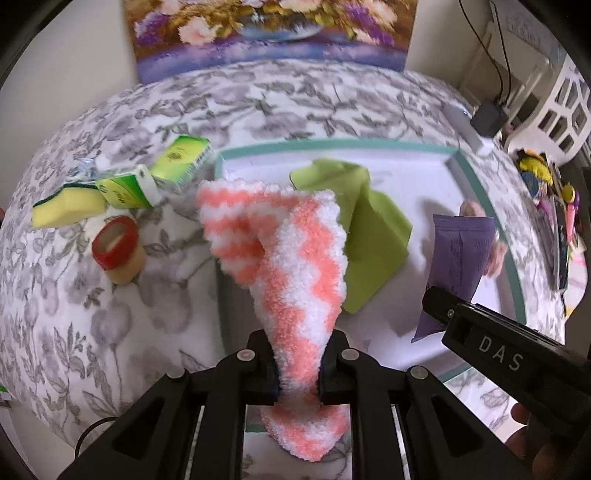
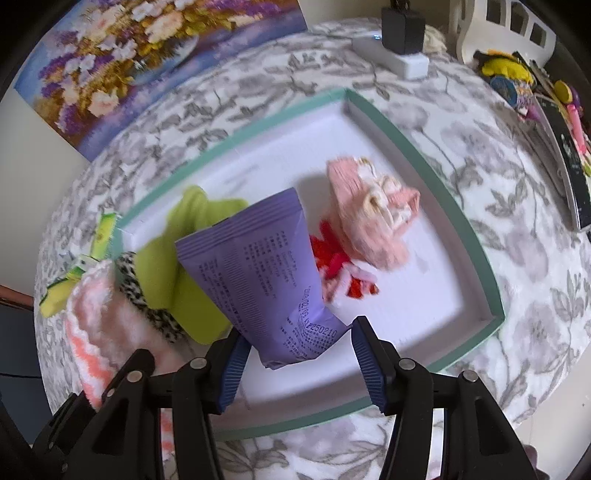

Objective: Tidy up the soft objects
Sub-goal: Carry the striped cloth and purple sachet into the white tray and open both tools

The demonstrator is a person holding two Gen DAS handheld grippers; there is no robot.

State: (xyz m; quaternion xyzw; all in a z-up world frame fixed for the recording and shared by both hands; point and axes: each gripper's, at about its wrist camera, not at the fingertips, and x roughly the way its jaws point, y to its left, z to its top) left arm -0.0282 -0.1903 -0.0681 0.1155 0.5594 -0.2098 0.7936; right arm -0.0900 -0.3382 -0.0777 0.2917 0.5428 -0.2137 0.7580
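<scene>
My left gripper [image 1: 297, 354] is shut on a fuzzy pink-and-white striped sock [image 1: 295, 266], which hangs over the left rim of the white tray with the teal rim [image 1: 332, 144]. A green cloth [image 1: 373, 236] lies in the tray behind it. My right gripper [image 2: 295, 347] is shut on a purple packet [image 2: 258, 266], held by its lower end above the tray [image 2: 424, 147]. Under the packet lie a pink knitted piece [image 2: 369, 214], a red-and-white item [image 2: 340, 266], the green cloth [image 2: 166, 266] and a leopard-print piece [image 2: 136, 291]. The striped sock [image 2: 96, 306] shows at the left.
Left of the tray, on the flowered tablecloth, lie a yellow sponge [image 1: 66, 210], two green cartons [image 1: 184, 158] and a red tape roll [image 1: 118, 247]. A painting [image 1: 273, 33] leans at the back. A power strip [image 2: 402, 48], a white basket [image 1: 561, 99] and small clutter [image 2: 517, 85] crowd the right.
</scene>
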